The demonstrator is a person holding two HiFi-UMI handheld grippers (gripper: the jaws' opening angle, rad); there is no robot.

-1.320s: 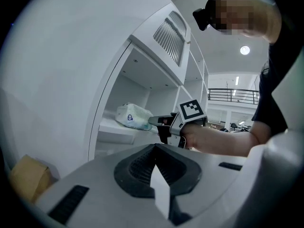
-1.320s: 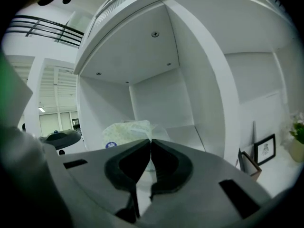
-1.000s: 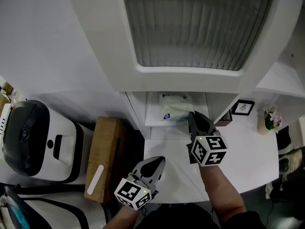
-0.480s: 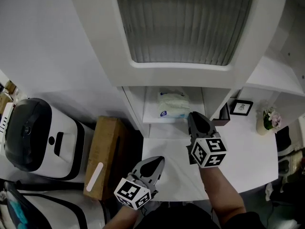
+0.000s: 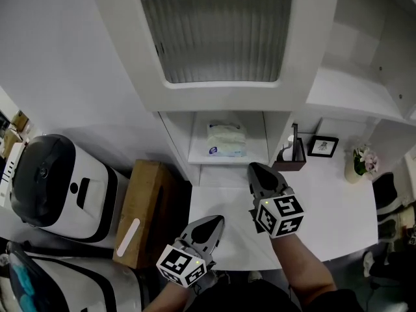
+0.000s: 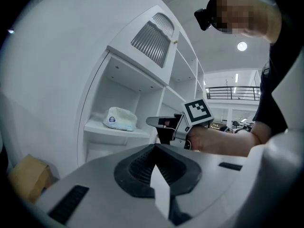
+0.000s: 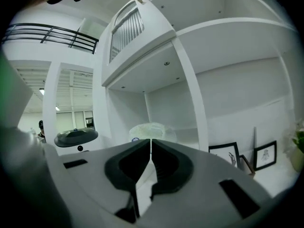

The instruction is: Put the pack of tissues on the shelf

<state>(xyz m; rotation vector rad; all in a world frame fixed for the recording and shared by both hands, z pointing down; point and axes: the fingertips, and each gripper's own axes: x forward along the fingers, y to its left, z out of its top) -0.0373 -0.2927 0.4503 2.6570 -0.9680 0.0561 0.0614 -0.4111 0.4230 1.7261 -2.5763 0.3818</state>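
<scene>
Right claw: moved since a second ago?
Yes. The right claw has pulled back toward the person: its tip was over the shelf beside the tissues, and now sits just off the shelf's front edge, shut and empty.

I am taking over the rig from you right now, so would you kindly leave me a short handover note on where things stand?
Left gripper: shut, empty, low over the white table.
Right gripper: shut, empty, in front of the shelf, not touching the pack.
Pack of tissues: lying on the shelf, inside the white cubby.
Done: the pack is placed.
Left: probably nothing beyond pulling the right gripper clear.
</scene>
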